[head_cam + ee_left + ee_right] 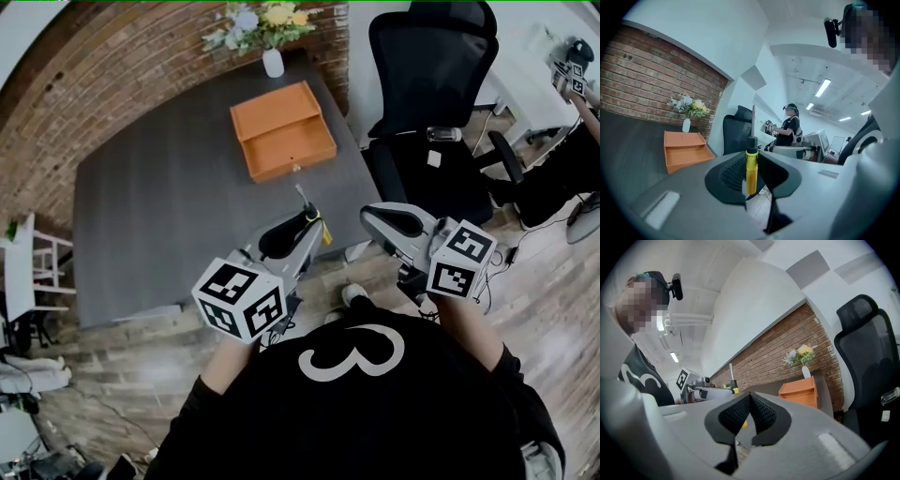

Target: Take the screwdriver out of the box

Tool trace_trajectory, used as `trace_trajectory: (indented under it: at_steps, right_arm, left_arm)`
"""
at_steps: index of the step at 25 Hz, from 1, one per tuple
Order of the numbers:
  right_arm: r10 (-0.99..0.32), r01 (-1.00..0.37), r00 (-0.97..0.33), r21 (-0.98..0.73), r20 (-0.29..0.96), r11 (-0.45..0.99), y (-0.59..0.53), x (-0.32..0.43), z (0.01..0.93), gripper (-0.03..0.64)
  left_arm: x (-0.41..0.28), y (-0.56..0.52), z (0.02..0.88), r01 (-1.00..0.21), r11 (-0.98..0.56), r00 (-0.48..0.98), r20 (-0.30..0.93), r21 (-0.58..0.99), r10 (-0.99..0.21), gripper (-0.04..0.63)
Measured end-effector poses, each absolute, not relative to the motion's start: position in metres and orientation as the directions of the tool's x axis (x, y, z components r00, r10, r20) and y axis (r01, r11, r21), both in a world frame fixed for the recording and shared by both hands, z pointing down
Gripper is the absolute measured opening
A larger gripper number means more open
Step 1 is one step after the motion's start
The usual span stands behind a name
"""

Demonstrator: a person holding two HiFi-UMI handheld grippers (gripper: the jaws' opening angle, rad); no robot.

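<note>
The left tool (751, 165) pinches the screwdriver (751, 169). Its two black pads are partly spread and press on either side of the yellow handle. Seen along this tool, the screwdriver stands nearly upright across the jaws, with its black collar and metal shaft rising above the tips and the lower end of the handle dropping below them. From the head view, the shaft of the screwdriver (312, 217) pokes out past the front of the left tool (300, 228).

The orange box (281, 131) lies well ahead of that tool on the dark table (159, 206), open and clear of the screwdriver. Beyond the box a vase of flowers (270, 37) stands against the brick wall (651, 79).

The right tool (750, 398) is held just to the right of the left one, at about the same level. Its pads are pressed together at the tips and nothing is gripped between them. Ahead of it and to its right stands a black office chair (431, 75), beside the table.
</note>
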State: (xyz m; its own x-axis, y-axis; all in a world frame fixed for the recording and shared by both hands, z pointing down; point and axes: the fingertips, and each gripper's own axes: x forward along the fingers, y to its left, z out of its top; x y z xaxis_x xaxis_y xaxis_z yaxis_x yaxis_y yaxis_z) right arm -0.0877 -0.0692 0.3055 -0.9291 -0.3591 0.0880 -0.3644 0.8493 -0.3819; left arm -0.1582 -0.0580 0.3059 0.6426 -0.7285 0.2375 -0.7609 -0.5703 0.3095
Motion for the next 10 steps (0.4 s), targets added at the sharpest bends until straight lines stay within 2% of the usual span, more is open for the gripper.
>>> trace_trajectory:
  at_steps: [10]
  right_arm:
    - [-0.369,-0.373,-0.926,-0.338,0.077,0.864,-0.057,-0.096,0.288,0.000]
  left_arm:
    - [-0.164,-0.044,0.290,-0.748,-0.601,0.659,0.209,0.280,-0.723,0.100]
